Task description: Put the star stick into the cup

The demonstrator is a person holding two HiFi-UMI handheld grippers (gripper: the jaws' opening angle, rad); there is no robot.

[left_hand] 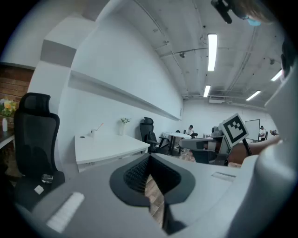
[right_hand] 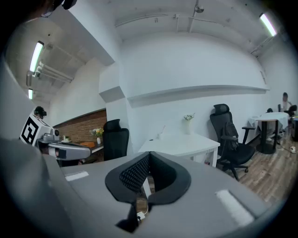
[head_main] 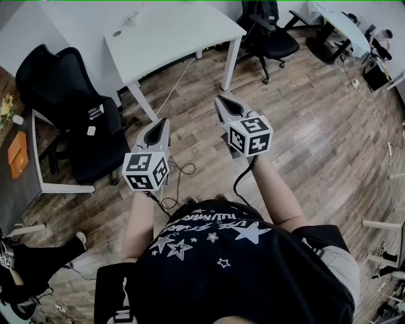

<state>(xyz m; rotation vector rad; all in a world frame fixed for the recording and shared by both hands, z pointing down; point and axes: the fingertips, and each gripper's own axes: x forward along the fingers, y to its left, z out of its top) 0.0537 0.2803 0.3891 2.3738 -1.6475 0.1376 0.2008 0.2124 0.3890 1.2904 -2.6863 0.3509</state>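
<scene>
Both grippers are held at chest height over the wooden floor, short of the white table [head_main: 171,31]. The left gripper [head_main: 162,124] has its jaws together with nothing between them; its own view shows the same [left_hand: 149,160]. The right gripper [head_main: 221,101] is likewise shut and empty [right_hand: 148,160]. Far off on the table stands a small cup [head_main: 131,17] [left_hand: 94,133] [right_hand: 159,135] with a thin stick slanting up out of it. The stick is too small to tell its shape.
A small vase of flowers [left_hand: 124,126] [right_hand: 188,124] stands on the same table. One black office chair [head_main: 76,120] is at the left, another [head_main: 269,31] beyond the table's right end. Cables lie on the floor [head_main: 180,168]. A dark desk [head_main: 16,171] runs along the left edge.
</scene>
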